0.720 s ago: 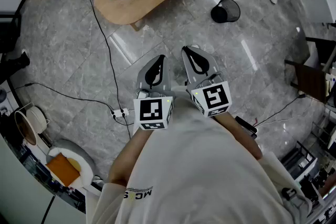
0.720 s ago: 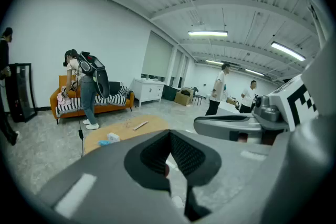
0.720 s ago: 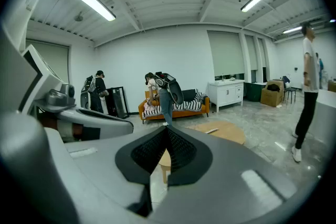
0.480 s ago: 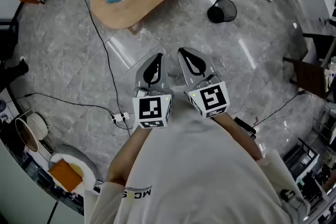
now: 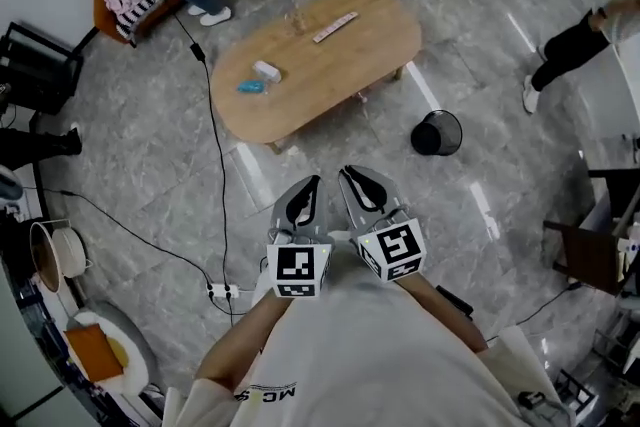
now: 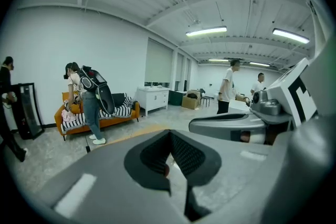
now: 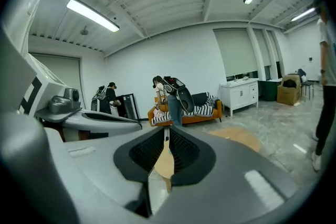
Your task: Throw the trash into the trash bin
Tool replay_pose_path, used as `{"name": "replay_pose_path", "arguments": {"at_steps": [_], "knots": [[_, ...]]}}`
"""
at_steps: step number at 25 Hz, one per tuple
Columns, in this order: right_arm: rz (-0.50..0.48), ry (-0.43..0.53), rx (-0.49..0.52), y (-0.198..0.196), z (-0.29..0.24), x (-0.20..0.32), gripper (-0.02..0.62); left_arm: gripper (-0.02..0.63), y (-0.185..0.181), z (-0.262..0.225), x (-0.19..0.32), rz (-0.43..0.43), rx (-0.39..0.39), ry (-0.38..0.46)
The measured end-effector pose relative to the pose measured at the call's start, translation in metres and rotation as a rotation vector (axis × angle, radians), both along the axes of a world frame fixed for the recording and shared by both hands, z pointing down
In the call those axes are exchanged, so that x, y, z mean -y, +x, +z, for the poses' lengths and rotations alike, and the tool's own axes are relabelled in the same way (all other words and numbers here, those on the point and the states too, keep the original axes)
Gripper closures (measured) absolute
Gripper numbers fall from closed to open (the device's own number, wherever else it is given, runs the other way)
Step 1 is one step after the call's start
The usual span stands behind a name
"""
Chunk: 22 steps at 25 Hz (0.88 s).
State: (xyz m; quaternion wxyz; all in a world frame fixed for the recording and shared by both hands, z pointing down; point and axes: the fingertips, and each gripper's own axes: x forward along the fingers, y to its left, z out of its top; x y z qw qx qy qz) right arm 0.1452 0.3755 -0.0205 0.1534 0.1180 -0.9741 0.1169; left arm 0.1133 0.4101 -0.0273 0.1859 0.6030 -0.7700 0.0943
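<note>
Stone floor (image 5: 130, 165), oval table (image 5: 350, 65), black bin (image 5: 437, 133)

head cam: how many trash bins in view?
1: black mesh bin on the floor, just right of the wooden table. No other shows; furniture could hide more.

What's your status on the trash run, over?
Left gripper and right gripper shut, empty. Blue item on table, untouched. Trash bin on floor beside table. Cable on floor, off left.

Bright ceiling tubes (image 7: 92, 14), glare streaks on glossy floor (image 5: 483, 211), fisheye-warped edges.
</note>
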Motion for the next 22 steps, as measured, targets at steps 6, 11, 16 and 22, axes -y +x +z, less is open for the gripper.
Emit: {"name": "replay_pose_path", "arguments": {"at_steps": [6, 11, 16, 22], "knots": [[-0.064, -0.025, 0.018, -0.006, 0.0, 0.041, 0.559, 0.606, -0.008, 0.004, 0.032, -0.102, -0.045, -0.009], [-0.14, -0.038, -0.016, -0.011, 0.007, 0.055, 0.552, 0.606, -0.017, 0.011, 0.041, -0.166, -0.076, -0.05], [-0.142, -0.008, -0.094, -0.053, 0.029, 0.077, 0.476, 0.606, -0.065, 0.03, 0.058, -0.21, -0.109, -0.062], [-0.149, 0.006, -0.109, -0.143, 0.044, 0.102, 0.453, 0.606, -0.144, 0.053, 0.082, -0.197, -0.143, -0.076]]}}
